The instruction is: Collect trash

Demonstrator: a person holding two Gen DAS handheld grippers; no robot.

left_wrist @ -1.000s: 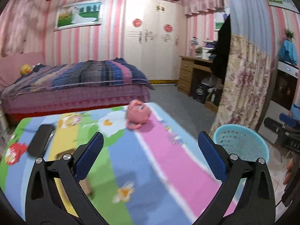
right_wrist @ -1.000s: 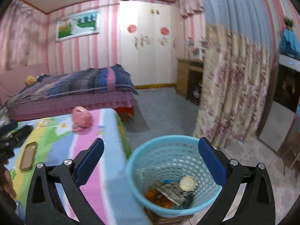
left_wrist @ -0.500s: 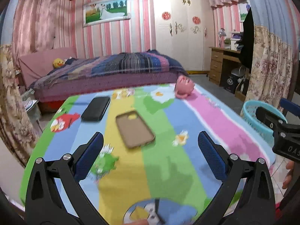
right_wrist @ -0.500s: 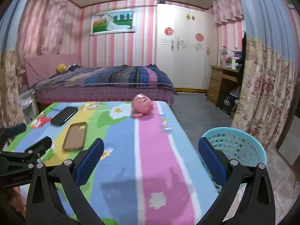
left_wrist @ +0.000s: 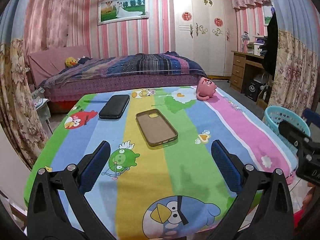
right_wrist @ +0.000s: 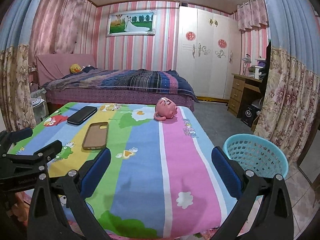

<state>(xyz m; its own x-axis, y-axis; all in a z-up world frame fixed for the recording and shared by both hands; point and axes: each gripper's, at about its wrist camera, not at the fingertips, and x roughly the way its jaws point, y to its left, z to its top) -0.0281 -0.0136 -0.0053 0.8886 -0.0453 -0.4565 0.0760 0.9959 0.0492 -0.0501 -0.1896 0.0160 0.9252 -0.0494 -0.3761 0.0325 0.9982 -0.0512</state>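
Left gripper (left_wrist: 160, 166) and right gripper (right_wrist: 161, 167) are hovering over the near edge of the table (right_wrist: 144, 160), fingers spread and holding nothing. The trash basket (right_wrist: 258, 156) is standing on the floor just beside the table's right edge.

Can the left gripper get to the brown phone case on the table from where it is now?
Probably yes. The left gripper is open and faces the phone case, which lies flat ahead of it with only bare tablecloth between. The black phone and pink mug sit off to the sides.
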